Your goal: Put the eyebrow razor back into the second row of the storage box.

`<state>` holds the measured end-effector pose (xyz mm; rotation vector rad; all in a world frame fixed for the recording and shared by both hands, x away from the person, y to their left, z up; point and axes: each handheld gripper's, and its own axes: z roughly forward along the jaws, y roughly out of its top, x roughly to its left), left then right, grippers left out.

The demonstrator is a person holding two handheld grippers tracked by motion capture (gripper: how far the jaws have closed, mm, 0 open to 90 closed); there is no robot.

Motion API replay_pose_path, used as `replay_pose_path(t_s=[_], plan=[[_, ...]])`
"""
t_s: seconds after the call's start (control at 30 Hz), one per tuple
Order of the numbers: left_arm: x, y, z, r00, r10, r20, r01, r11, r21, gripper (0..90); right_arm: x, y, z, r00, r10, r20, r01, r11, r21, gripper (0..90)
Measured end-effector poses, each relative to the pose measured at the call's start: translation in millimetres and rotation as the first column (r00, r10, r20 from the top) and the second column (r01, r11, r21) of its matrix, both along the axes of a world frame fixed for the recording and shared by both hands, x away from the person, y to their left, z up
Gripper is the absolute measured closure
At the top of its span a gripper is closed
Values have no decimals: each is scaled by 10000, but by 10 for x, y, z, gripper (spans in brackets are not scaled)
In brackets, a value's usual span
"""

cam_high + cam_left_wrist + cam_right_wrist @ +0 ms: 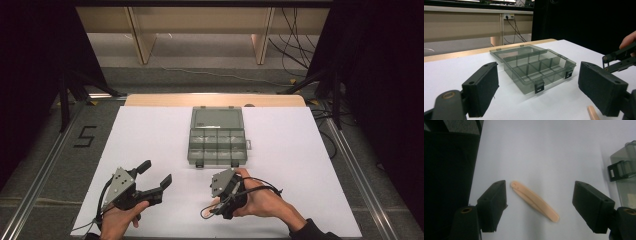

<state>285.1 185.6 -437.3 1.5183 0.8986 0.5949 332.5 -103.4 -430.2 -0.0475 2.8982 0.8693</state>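
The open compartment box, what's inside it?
The compartment box shows only bare dividers through its clear walls; nothing visible lies in its cells, though the cells farthest from the left gripper view are partly masked by the dividers.

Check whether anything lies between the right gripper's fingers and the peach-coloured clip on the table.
Nothing visible does. In the right gripper view the peach-coloured clip lies alone on the white table, between the open fingers of the right gripper, touching neither. The compartment box sits off to the side.

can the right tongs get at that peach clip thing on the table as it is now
Probably yes. The right tongs stand open with the peach clip lying flat on bare white table between the jaws, untouched, nothing over it.
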Motion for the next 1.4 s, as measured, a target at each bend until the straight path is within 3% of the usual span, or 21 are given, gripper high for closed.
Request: replay_pose_path(t_s=[0.07, 0.43, 0.67, 1.03, 1.4], plan=[[-1, 0, 0, 10000, 1, 5, -1, 10000, -10, 162, 9, 45, -52, 9999, 73, -92, -76, 9994, -340, 295], [-4, -1, 2, 10000, 4, 6, -4, 10000, -26, 163, 69, 116, -154, 9989, 226, -419, -265, 9952, -946, 347], [0, 1, 1, 10000, 3, 6, -3, 10000, -32, 164, 127, 122, -192, 9986, 424, -305, -457, 9922, -1161, 382], [-1, 2, 3, 10000, 0, 13, 0, 10000, -45, 165, 157, 170, -262, 9946, 695, -765, -797, 9871, -1389, 438], [-3, -1, 4, 10000, 0, 14, 0, 10000, -55, 165, 209, 196, -319, 9916, 927, -905, -1063, 9815, -1593, 514]])
